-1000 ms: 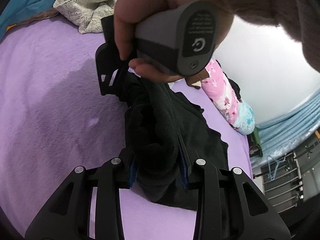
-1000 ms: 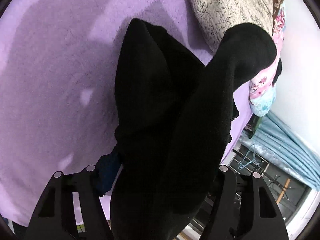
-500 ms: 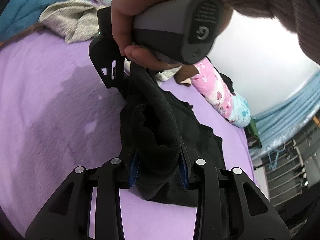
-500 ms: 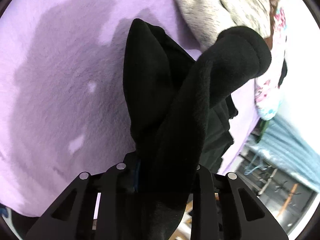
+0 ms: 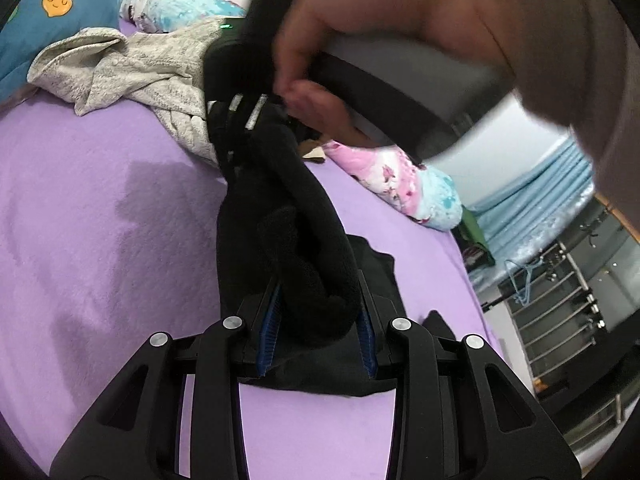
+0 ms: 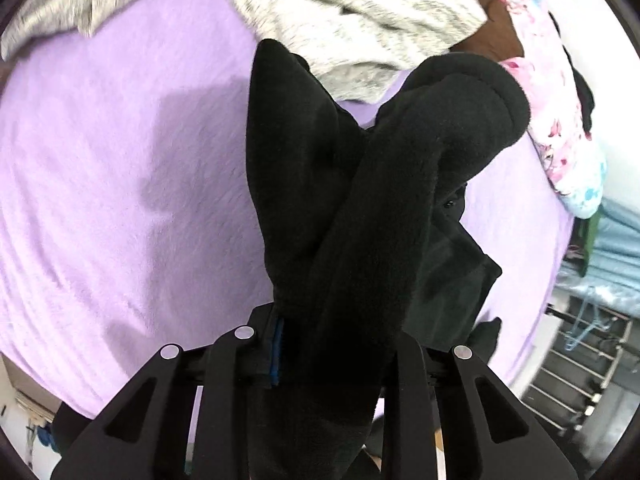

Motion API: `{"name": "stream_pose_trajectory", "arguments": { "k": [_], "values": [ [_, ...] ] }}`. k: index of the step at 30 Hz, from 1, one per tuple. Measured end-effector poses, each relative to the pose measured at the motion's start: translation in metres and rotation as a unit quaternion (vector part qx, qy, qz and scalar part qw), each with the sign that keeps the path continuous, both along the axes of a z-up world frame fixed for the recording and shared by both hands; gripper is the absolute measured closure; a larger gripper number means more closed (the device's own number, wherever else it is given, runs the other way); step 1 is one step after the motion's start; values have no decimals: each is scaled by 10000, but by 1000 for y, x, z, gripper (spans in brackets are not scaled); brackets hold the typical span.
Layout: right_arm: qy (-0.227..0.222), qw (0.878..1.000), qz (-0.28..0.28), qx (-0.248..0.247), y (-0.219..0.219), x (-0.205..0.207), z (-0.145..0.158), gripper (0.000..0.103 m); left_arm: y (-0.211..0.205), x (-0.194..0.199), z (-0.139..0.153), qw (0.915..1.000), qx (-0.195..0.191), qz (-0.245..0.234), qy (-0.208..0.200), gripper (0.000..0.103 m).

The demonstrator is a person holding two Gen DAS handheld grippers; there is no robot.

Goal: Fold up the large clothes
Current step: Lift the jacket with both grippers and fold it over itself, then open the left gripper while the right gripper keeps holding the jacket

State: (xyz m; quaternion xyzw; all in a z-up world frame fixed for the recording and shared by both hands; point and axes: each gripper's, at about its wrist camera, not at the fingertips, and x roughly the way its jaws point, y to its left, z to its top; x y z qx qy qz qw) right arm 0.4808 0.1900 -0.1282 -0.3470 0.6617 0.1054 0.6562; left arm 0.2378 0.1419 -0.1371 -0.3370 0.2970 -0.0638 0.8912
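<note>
A: Which surface fills both views?
B: A purple bed cover (image 5: 100,240), fuzzy and shadowed near its middle, spans the lower left of each view.

A: Where is the garment to be folded?
B: The black fleece garment (image 5: 280,240) is lifted in a thick bunch above the cover — its lower part (image 6: 452,280) trails onto the purple surface toward the right.

A: What lies behind it?
B: A crumpled grey speckled garment (image 5: 132,68) rests at the far edge of the cover, touching a pink and blue floral pillow (image 5: 404,184). A blue cushion with orange fruit faces (image 5: 52,12) sits at the upper left, and a metal rack (image 5: 560,312) stands off the bed at right.

A: How is the left gripper (image 5: 318,324) set?
B: Its blue-padded jaws are clamped on a rolled fold of the black fleece.

A: And the right gripper (image 6: 332,344)?
B: Its jaws have just been closing and now pinch another bunch of the same fleece, which spills up over the fingers. A hand (image 5: 400,40) holds its grey handle — blurred — at the top of the left wrist view.
</note>
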Motion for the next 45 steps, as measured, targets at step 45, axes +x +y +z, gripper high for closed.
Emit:
{"name": "stream_pose_trajectory", "arguments": {
  "k": [45],
  "values": [
    [401, 9078, -1434, 3922, -380, 79, -6, 81, -104, 136, -116, 9901, 998, -740, 654, 57]
  ]
}}
